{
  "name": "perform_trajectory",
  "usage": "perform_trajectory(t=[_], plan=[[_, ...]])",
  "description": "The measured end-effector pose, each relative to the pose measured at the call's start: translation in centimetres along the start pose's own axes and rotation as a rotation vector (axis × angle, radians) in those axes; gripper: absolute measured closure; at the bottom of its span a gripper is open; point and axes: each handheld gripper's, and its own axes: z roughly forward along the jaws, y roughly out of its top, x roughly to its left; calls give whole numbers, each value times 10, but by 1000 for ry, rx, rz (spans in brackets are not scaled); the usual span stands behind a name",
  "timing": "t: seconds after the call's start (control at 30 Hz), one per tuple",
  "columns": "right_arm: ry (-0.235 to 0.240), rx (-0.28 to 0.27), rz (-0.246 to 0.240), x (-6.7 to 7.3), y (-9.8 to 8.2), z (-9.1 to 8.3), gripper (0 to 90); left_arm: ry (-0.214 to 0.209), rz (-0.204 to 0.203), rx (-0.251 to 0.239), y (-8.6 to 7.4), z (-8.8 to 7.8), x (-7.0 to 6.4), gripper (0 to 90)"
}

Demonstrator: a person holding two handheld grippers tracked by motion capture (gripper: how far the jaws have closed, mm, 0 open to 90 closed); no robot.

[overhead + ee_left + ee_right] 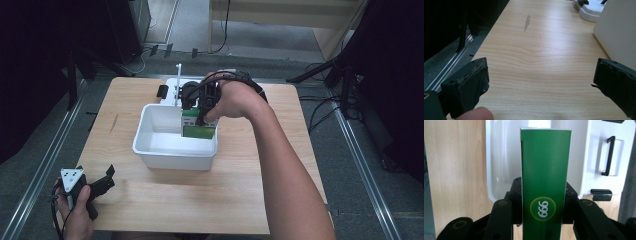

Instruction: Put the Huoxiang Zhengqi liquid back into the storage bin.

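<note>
The right gripper (543,202) clamps a tall green box (545,170) marked 999 over the white tub (172,150); the left gripper (541,85) rests wide open, holding nothing, at the table's (200,195) near left corner.

Bare table (165,195) before white bin (175,150)

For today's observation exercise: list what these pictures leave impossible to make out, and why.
- Whether the green box touches the white tub's floor: high view, tub wall and right gripper hide it.
- Box's lower end: right gripper view, cut off by the bottom edge.
- Small black parts on the white tray: high view, too small.
- Left gripper's body: left gripper view, cut off.
</note>
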Motion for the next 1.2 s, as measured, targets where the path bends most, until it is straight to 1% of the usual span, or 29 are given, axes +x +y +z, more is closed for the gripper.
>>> perform_trajectory(t=[0.1, 0.17, 0.23, 0.27, 0.33, 0.37, 0.43, 0.47, 0.53, 0.6, 0.7, 0.77, 0.8, 0.9, 0.97, 1.17, 1.2], plan=[[8, 10, -13, -1, -1, 9, 642, 0, -1, 0, 0, 0, 0, 10], [10, 22, -3, 0, -2, 14, 641, 0, 0, 2, 0, 0, 0, 10], [10, 15, -13, -2, -2, 16, 641, 0, 0, 2, 0, 0, 0, 10], [9, 19, -1, -1, -2, 20, 641, 0, 0, 2, 0, 0, 0, 10], [9, 23, -4, -2, -2, 22, 641, 0, 0, 2, 0, 0, 0, 10], [8, 24, -7, -2, -1, 26, 641, 0, 0, 2, 0, 0, 0, 10], [6, 30, -4, -3, -1, 30, 640, -1, 0, 2, 0, 0, 0, 10], [6, 35, 6, -3, -1, 31, 640, 0, 0, 2, 0, 0, 0, 10], [6, 29, 6, -4, -1, 37, 640, -1, 0, 1, 0, 0, 0, 10], [7, 36, 12, -5, -1, 41, 640, -1, 1, 2, 0, 0, 0, 10], [18, 32, 14, -6, -2, 50, 640, -1, 0, 1, 0, 0, 0, 10], [22, 34, 19, -6, -2, 52, 640, 1, 1, 1, 0, 0, 0, 10], [26, 29, 16, -7, -3, 57, 640, 1, 5, 3, 0, 0, 0, 10], [31, 27, 27, -8, -4, 64, 640, 2, 3, -1, 0, 0, 0, 10], [36, 26, 26, -8, -5, 69, 640, 2, 3, 0, 0, 0, 0, 10], [46, 37, 22, -7, -4, 83, 639, 1, 3, -1, 0, 0, 0, 10], [50, 37, 27, -7, -4, 86, 639, 1, 3, 0, 0, 0, 0, 10]])
